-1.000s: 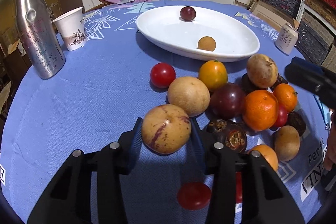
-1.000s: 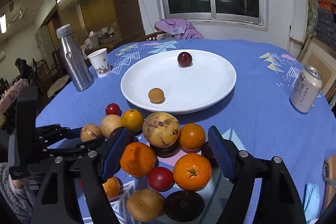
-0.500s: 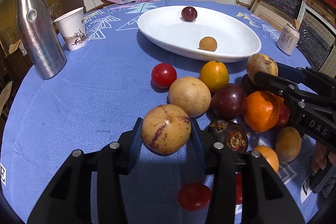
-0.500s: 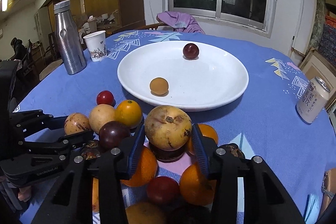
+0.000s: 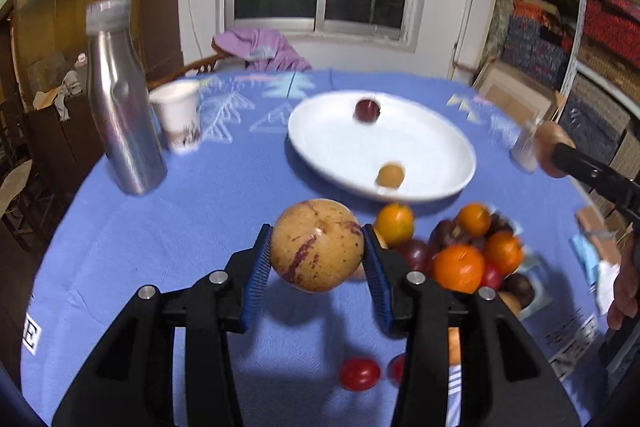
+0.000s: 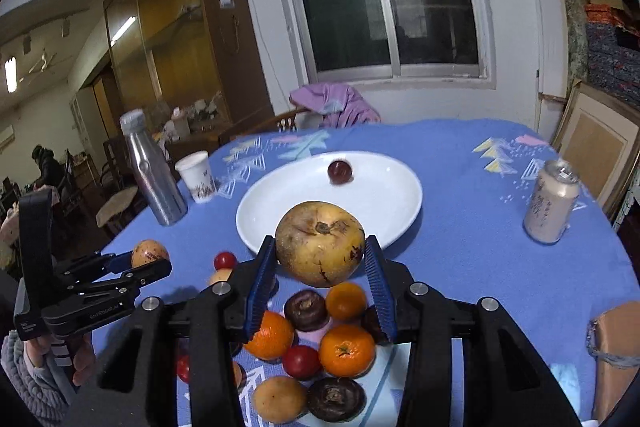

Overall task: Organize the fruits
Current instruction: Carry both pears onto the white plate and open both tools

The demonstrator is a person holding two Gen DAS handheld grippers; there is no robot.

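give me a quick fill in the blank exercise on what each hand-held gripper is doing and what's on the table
1. The left hand-held gripper is shut on a tan fruit streaked with ____.
2. The white plate holds ____ small fruits.
3. The paper cup stands right beside the metal ____.
4. The right hand-held gripper holds a yellow-brown fruit lifted above the ____ of fruit.

Missing words: purple; two; bottle; pile

Purple-streaked yellow fruit, white plate, blue patterned tablecloth.
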